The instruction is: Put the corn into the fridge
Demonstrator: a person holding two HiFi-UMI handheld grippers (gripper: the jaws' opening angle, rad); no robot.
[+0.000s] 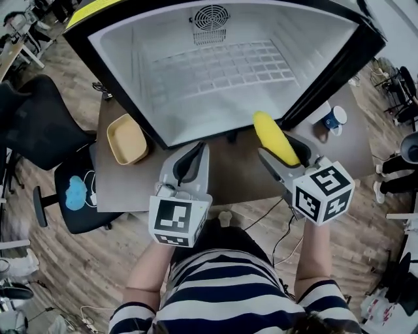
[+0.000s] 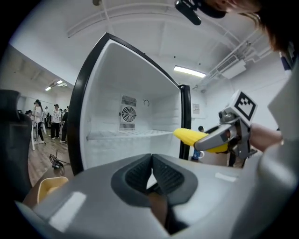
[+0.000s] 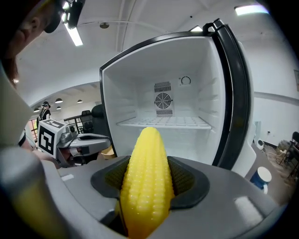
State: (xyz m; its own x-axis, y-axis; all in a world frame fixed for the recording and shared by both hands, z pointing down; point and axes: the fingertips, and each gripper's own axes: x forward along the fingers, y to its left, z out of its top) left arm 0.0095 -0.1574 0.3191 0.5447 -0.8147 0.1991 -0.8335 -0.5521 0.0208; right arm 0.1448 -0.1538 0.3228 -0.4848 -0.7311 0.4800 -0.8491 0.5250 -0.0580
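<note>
Right gripper (image 1: 279, 154) has its jaws clamped on the corn (image 1: 274, 138), the dark pads pressing the yellow cob from both sides; in the right gripper view the cob (image 3: 146, 186) stands upright between the pads with its tip pointing toward the open fridge (image 3: 140, 93). In the head view the corn sits right of centre, at the lower right corner of the fridge opening, its tip just over the front edge and not yet on the shelf. Left gripper (image 1: 191, 163), at lower centre of that view, has its jaws pressed together with nothing between them, which the left gripper view confirms (image 2: 152, 175). The fridge fills the upper half of the head view, white inside, with a wire shelf (image 1: 225, 65) and a round fan vent (image 1: 210, 16) on the back wall. On the brown table (image 1: 238, 176) a tan dish (image 1: 126, 138) lies at the left, just beside the fridge, and a blue and white cup (image 1: 334, 119) stands at the right. A person in a striped shirt (image 1: 228, 297) fills the bottom of the frame.
</note>
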